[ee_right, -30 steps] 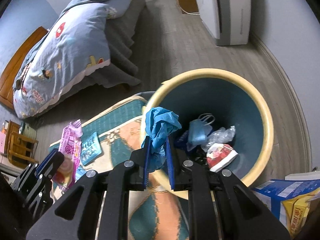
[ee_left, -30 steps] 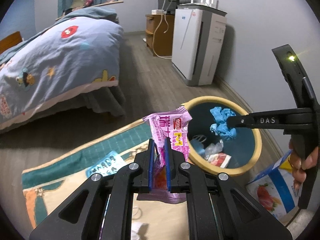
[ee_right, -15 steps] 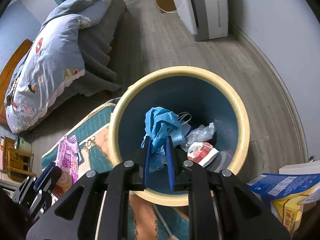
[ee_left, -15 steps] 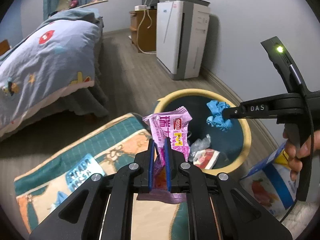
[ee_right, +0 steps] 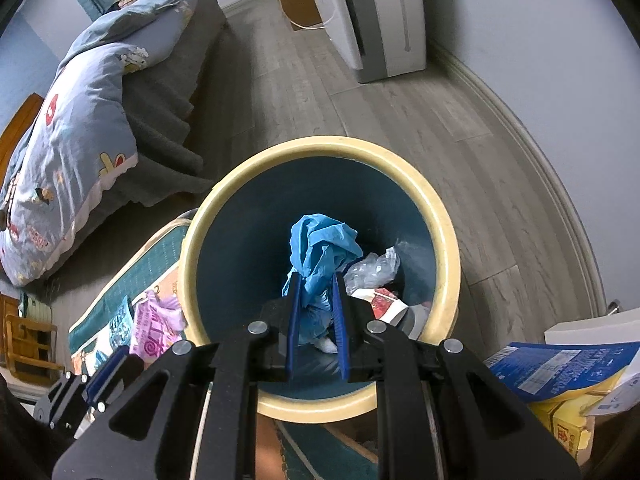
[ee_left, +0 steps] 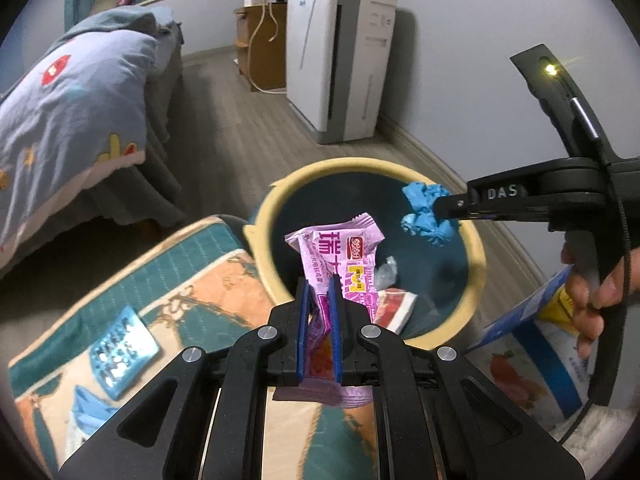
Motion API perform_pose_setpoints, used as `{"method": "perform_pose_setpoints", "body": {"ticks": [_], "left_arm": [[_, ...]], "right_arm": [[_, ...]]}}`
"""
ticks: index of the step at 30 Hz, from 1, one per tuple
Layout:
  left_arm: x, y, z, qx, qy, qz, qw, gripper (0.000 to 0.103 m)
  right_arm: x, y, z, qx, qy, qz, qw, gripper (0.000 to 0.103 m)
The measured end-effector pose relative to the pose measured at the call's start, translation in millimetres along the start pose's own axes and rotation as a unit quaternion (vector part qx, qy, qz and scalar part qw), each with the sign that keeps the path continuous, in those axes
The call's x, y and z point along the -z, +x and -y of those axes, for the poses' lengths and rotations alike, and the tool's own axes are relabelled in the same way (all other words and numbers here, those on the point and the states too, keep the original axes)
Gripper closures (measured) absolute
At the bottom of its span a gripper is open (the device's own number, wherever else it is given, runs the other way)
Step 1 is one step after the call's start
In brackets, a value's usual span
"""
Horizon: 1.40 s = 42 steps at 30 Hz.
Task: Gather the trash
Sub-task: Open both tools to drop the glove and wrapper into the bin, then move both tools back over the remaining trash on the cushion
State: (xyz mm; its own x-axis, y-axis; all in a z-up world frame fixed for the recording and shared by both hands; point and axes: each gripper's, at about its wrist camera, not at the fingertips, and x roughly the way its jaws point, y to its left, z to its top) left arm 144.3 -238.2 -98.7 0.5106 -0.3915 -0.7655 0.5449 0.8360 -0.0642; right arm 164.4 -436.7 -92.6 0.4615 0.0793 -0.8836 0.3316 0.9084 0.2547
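Observation:
A round bin [ee_left: 478,252] [ee_right: 440,216] with a cream rim and dark blue inside stands on the floor, with several scraps of trash at its bottom. My left gripper [ee_left: 319,284] is shut on a pink snack wrapper [ee_left: 340,248] [ee_right: 154,326], which pokes over the bin's near rim. My right gripper [ee_right: 316,280] [ee_left: 438,210] is shut on a crumpled blue cloth [ee_right: 320,248] [ee_left: 426,214] and hangs straight over the bin's opening. A hand [ee_left: 592,292] grips the right tool's handle.
A patterned rug [ee_left: 172,280] beside the bin carries a silver-blue blister pack [ee_left: 122,350] and a blue scrap [ee_left: 86,408]. Blue and yellow cartons [ee_right: 560,376] lie right of the bin. A bed [ee_left: 68,120] sits to the left, a white appliance [ee_left: 344,60] by the wall.
Both grippers have moved toward the bin. The right one with the blue cloth went from over the rim to over the middle; the pink wrapper now overlaps the near rim.

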Motion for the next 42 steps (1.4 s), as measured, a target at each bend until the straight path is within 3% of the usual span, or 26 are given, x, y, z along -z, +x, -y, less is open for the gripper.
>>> {"method": "perform_pose_setpoints", "body": {"ticks": [7,14,17,20,21,31,42], "left_arm": [[-3.6,2.8,13.0,0.023,0.004,0.011,0.9997,0.092],[-10.1,-5.6,19.5,0.038,0.006,0.049,0.9981,0.092],[-10.0,-3.4,20.6,0.038,0.007,0.044,0.9983,0.085],[-9.1,-2.4,18.9,0.029,0.007,0.042,0.9987,0.068],[-9.0,-2.8,17.8,0.028,0.005,0.043,0.9986,0.061],[-7.8,-9.7,5.2,0.005,-0.014,0.053,0.9985,0.024],[-10.8,-60.8,-30.1,-0.044,0.003,0.049,0.9978,0.017]], "right_arm": [[-1.6,1.7,4.9,0.0,0.011,0.004,1.0,0.088],[-2.8,-1.4,9.9,0.003,0.024,0.014,1.0,0.086],[-2.7,-1.0,12.4,0.004,0.03,0.015,0.999,0.075],[-3.6,-0.9,11.5,0.004,0.031,0.016,0.999,0.065],[-3.6,-0.9,11.2,0.004,0.031,0.016,0.999,0.057],[-5.1,-3.8,6.4,0.003,0.037,0.021,0.999,0.015],[-7.0,-16.2,-23.2,-0.014,0.033,0.033,0.999,0.008]]}}
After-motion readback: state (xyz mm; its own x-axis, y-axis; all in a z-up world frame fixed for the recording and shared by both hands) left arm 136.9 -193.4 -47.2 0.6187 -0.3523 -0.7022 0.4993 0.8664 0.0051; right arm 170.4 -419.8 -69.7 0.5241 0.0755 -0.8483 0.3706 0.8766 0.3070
